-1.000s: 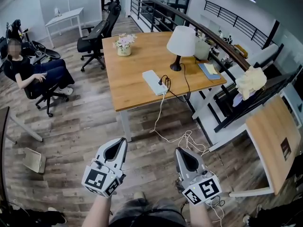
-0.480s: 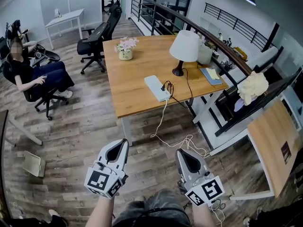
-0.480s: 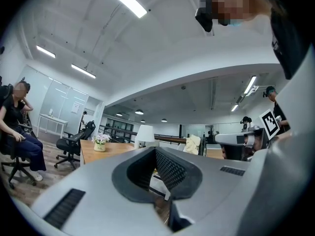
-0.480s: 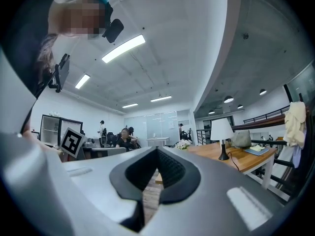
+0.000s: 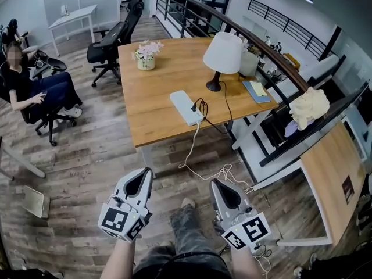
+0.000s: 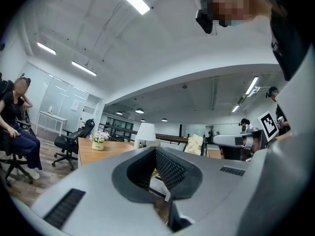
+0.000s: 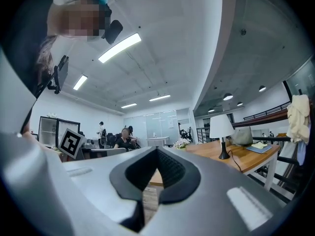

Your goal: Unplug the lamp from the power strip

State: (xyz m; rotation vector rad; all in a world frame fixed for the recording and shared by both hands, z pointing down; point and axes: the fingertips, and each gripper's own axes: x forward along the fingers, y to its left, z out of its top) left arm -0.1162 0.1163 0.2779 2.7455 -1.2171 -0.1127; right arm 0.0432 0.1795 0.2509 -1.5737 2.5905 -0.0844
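Lamp [image 5: 223, 54] with white shade and black foot stands on the wood worktop [image 5: 157, 115], its black plug [image 5: 199, 105] in the white power strip [image 5: 184, 107] by the front edge. Flowers [image 5: 146, 56] and a book [image 5: 256, 90] sit nearby. The strip's long side runs back-left to front-right. Left gripper [image 5: 147, 173] and right gripper [image 5: 215, 185] hang over the floor [image 5: 87, 167], well away, fingers pressed together, empty.
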